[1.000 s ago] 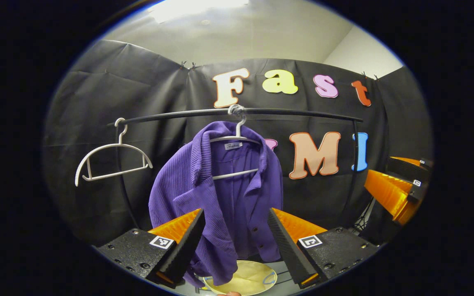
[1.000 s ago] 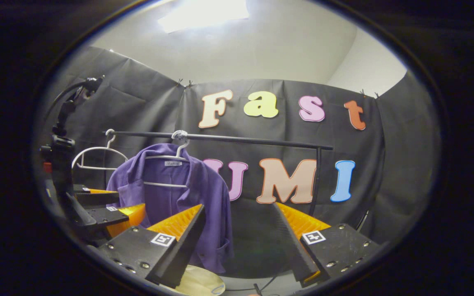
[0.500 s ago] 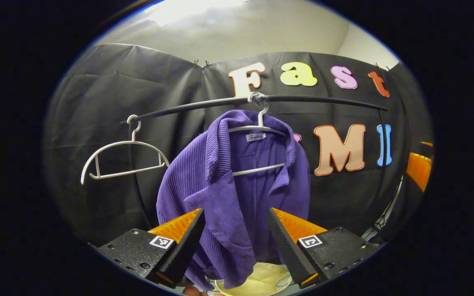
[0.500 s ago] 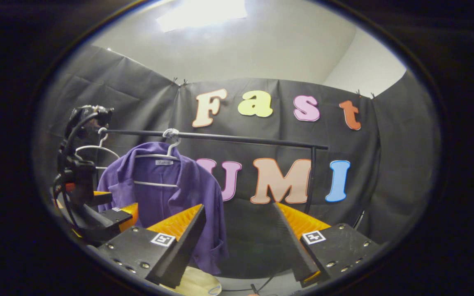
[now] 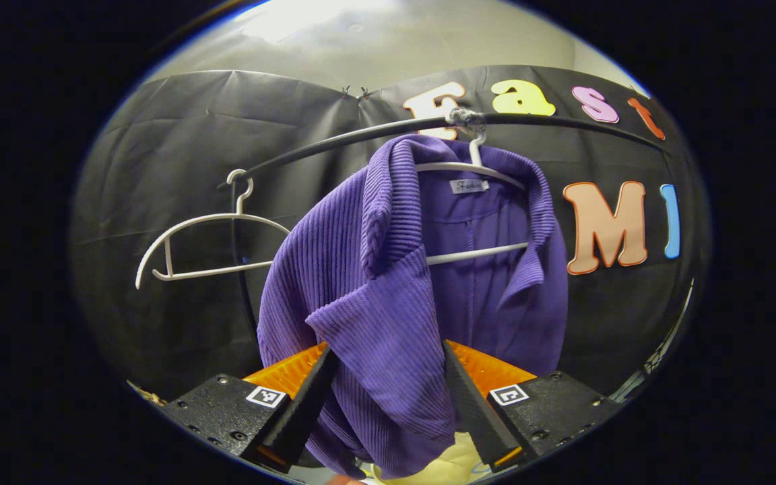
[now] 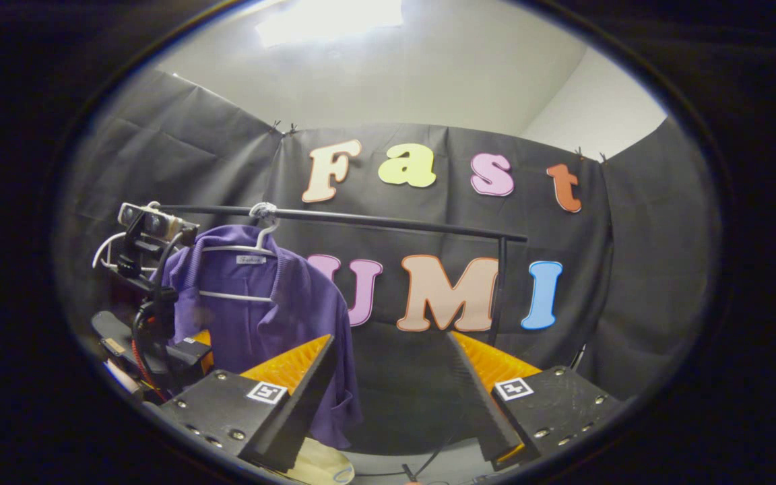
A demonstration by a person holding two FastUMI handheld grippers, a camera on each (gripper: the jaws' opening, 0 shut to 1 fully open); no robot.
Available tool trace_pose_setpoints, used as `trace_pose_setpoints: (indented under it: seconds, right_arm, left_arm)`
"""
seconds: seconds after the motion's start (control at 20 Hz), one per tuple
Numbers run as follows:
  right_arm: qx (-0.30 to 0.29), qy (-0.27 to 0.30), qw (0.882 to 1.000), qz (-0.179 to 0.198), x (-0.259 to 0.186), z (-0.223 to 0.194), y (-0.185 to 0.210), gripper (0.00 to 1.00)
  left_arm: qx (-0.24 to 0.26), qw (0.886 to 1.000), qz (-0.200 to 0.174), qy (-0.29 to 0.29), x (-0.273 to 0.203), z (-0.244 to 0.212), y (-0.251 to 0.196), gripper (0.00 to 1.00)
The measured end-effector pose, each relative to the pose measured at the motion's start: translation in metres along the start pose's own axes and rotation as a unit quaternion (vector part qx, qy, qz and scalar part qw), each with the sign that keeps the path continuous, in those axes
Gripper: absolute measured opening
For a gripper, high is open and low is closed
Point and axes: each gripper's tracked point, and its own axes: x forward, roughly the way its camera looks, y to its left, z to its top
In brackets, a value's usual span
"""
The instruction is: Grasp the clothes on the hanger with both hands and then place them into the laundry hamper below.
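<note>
My left gripper has its jaws spread wide, and the front panel of the purple shirt hangs down between them; I can't tell from the left gripper view whether either finger is actually touching the cloth. The shirt hangs on a white hanger hooked over the black rail, its collar open and one lapel folded forward. An empty white hanger hangs farther along the same rail, apart from the shirt. Below the shirt's hem I see a pale yellow rim, probably the laundry hamper.

My right gripper also has its jaws spread, with nothing between them, and it is well to the side of the shirt. In the right gripper view the left gripper sits up against the shirt's near side, and the hamper shows just under the hem.
</note>
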Motion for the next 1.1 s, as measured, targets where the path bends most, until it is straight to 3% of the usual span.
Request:
trace_pose_setpoints:
  seconds: [0.15,0.55,0.8,1.1]
  right_arm:
    - [-0.002,0.002,1.0,0.002,0.006,-0.003,0.005,0.96]
    - [0.013,0.005,1.0,0.028,0.029,-0.013,0.029,0.96]
    - [0.014,0.006,0.998,0.058,0.045,-0.019,0.052,0.96]
    - [0.01,0.012,0.996,0.092,0.067,-0.03,0.084,0.94]
  left_arm:
    - [0.002,1.0,0.012,-0.006,0.011,-0.003,0.006,0.95]
    - [-0.003,0.999,0.036,-0.015,0.028,-0.002,0.028,0.17]
    - [0.001,1.0,0.024,-0.01,0.03,-0.002,0.029,0.03]
    - [-0.021,1.0,-0.002,-0.002,0.025,-0.002,0.028,0.05]
